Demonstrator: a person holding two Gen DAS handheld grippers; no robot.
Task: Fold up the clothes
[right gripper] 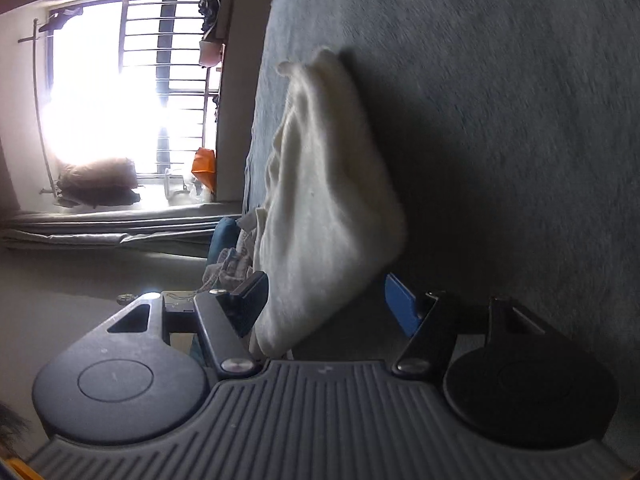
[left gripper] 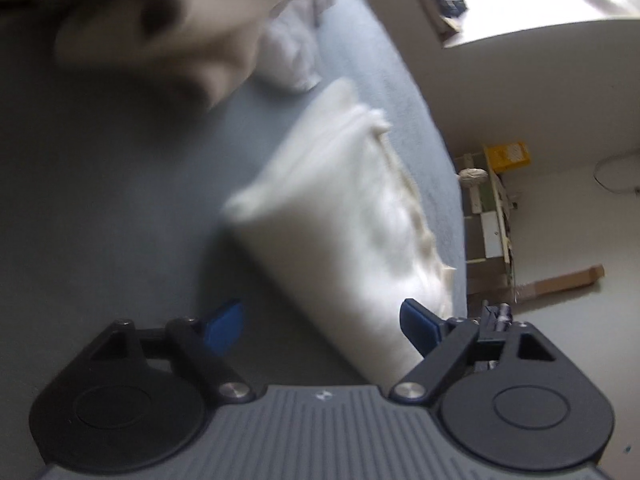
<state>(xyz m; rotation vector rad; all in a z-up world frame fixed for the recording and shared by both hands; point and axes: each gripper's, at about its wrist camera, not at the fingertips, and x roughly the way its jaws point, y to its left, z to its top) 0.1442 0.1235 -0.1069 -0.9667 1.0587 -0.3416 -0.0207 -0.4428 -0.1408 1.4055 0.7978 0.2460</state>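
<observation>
Left claw: jaws spread wide, blue pads well apart, nothing pinched; near end of the white folded garment sits in the gap between them, pads not pressing it
Left claw fingers: right-hand blue pad just beside the garment's edge, left-hand pad over bare grey bed cover
Right claw: jaws apart, moderately wide, no grip; the same white folded garment runs into the gap, close to the dark left-hand pad, clear of the blue right-hand pad
Right claw fingers: blue pad over bare cover, apart from the cloth
Garment position: lying on the bed, a thick elongated bundle, layered edges visible along one long side, view motion-blurred
Bed cover: grey-blue, textured, bare around the bundle
Other cloth, left view: second white crumpled pile farther up the bed, well apart from the folded garment; large blurred beige cloth near the top left, too blurred to identify
Other cloth, right view: small heap of checked fabric beyond the dark pad, near the bed edge
Background: bright barred window, orange bag on its sill; shelf unit against the wall with a yellow item on top
</observation>
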